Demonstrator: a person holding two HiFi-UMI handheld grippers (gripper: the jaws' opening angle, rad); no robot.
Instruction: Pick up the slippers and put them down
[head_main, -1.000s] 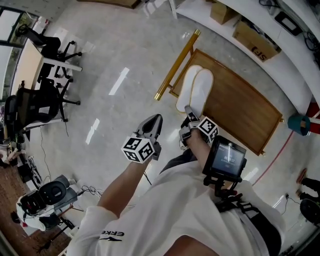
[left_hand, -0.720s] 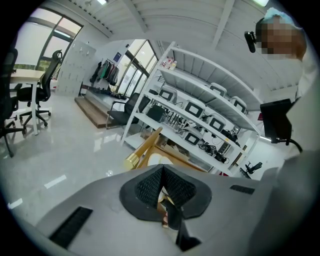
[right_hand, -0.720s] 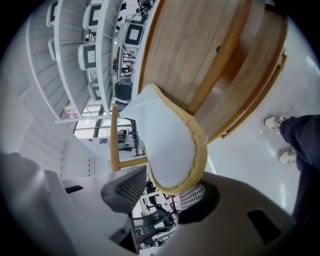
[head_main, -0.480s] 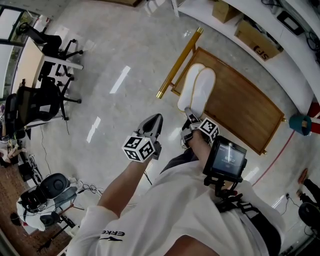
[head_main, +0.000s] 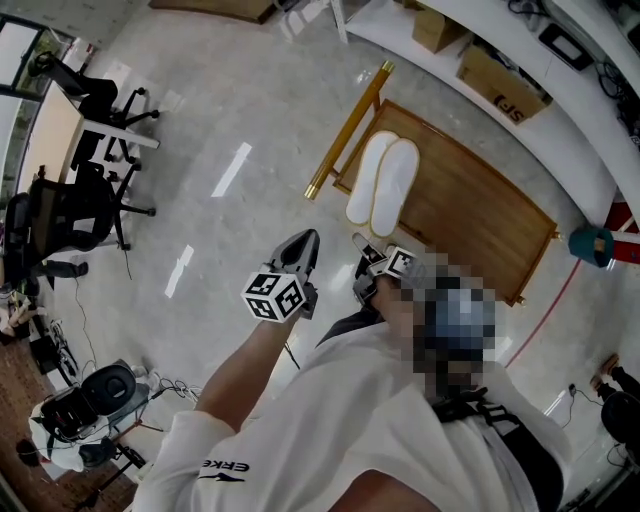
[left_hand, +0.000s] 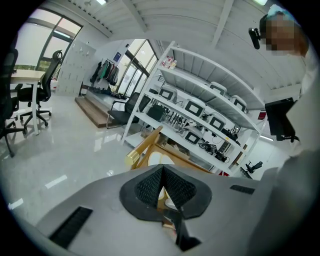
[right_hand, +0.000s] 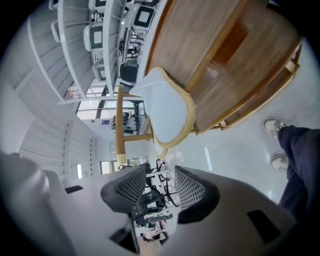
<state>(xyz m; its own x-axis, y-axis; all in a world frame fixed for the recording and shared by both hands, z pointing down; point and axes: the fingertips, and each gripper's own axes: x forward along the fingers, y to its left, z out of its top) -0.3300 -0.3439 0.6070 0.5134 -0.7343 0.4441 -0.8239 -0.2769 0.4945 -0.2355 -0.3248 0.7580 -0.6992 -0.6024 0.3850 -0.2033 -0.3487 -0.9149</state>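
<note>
Two white slippers (head_main: 380, 184) lie side by side on a low wooden platform (head_main: 470, 215); in the right gripper view one slipper (right_hand: 167, 107) shows sole-edge on. My right gripper (head_main: 361, 242) hovers just short of their heels, clear of them. Its jaws have just been opening, and in its own view the right gripper (right_hand: 160, 172) stands open with nothing between the pads. My left gripper (head_main: 307, 240) hangs to the left over the floor. The left gripper (left_hand: 162, 167) is shut and empty, and the slippers (left_hand: 159, 159) show beyond its tips.
A gold pole (head_main: 346, 128) runs along the platform's left side. Office chairs (head_main: 75, 200) and a desk stand at the far left. A curved white shelf with cardboard boxes (head_main: 495, 75) borders the top right. The person's shoes (right_hand: 275, 127) stand near the platform's corner.
My right gripper has drawn back from the slippers' heels, and its jaws stand apart. The slippers stay on the platform. The left gripper has kept its place.
</note>
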